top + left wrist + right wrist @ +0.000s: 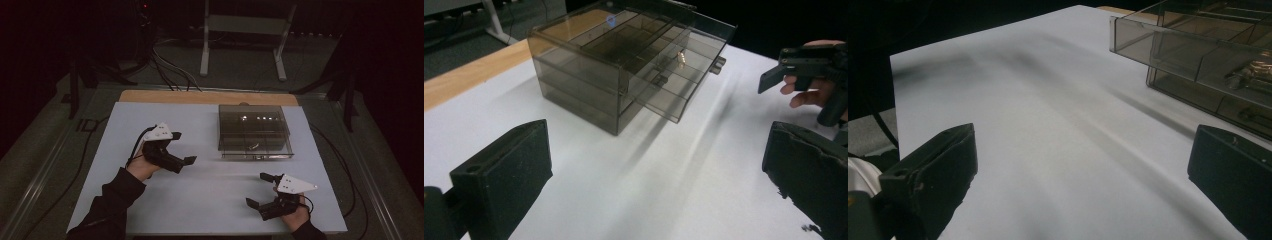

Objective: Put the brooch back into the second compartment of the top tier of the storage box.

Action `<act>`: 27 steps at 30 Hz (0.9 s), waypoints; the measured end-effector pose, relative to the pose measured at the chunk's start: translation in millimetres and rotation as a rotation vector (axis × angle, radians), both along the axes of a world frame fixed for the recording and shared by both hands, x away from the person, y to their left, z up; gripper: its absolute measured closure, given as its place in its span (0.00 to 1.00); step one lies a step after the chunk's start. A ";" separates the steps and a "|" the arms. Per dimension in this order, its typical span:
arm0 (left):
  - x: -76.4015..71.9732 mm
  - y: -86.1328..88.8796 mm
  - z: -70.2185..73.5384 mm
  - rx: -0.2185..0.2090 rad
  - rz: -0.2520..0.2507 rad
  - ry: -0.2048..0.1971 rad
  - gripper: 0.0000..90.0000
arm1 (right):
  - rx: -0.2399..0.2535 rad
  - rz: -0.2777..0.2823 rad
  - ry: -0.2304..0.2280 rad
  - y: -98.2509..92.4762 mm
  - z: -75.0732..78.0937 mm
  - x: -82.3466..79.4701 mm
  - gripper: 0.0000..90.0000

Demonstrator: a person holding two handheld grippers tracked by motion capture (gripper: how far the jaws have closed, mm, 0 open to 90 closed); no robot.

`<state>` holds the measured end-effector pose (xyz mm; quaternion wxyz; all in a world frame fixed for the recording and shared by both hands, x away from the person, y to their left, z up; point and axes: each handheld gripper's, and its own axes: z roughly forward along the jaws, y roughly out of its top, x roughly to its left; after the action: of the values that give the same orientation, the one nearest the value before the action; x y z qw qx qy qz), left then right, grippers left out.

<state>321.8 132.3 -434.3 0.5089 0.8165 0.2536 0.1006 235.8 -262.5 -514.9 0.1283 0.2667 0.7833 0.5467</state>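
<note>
- A smoky transparent drawer box (254, 131) is seen on the far right part of the white desk (200, 185), near its back edge; no label or writing can be read on it.
- Its top drawer (676, 75) is pulled partway out towards the person, and a small metallic item (681, 57) lies in one of its compartments.
- The left tongs (183, 148) are held over the desk to the left of the box, well apart from it, with the jaws spread wide and nothing between them; they point towards the box.
- The left hand (142, 167) is wrapped around the grip, with the dark sleeve (112, 202) entering from the bottom edge.
- The right tongs (260, 189) are held near the front right of the desk, in front of the box, with the jaws wide apart and empty, pointing left across the desk.
- A grey three-cornered plate (296, 184) is carried on top of them.
</note>
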 end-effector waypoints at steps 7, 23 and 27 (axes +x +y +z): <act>-12.6 17.7 -9.4 0.008 0.019 0.001 0.01 | 0.002 -0.004 0.004 -0.2 -0.6 1.1 0.00; -43.1 47.0 -53.5 0.017 0.042 0.043 0.01 | -0.001 -0.005 0.007 0.6 -1.1 1.4 0.00; -49.1 52.3 -62.8 0.016 0.057 0.049 0.01 | -0.004 -0.006 0.010 0.8 -1.3 1.7 0.00</act>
<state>272.7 184.7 -497.2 0.4928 0.8153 0.2882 0.0969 237.5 -261.8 -516.1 0.1267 0.2716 0.7843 0.5432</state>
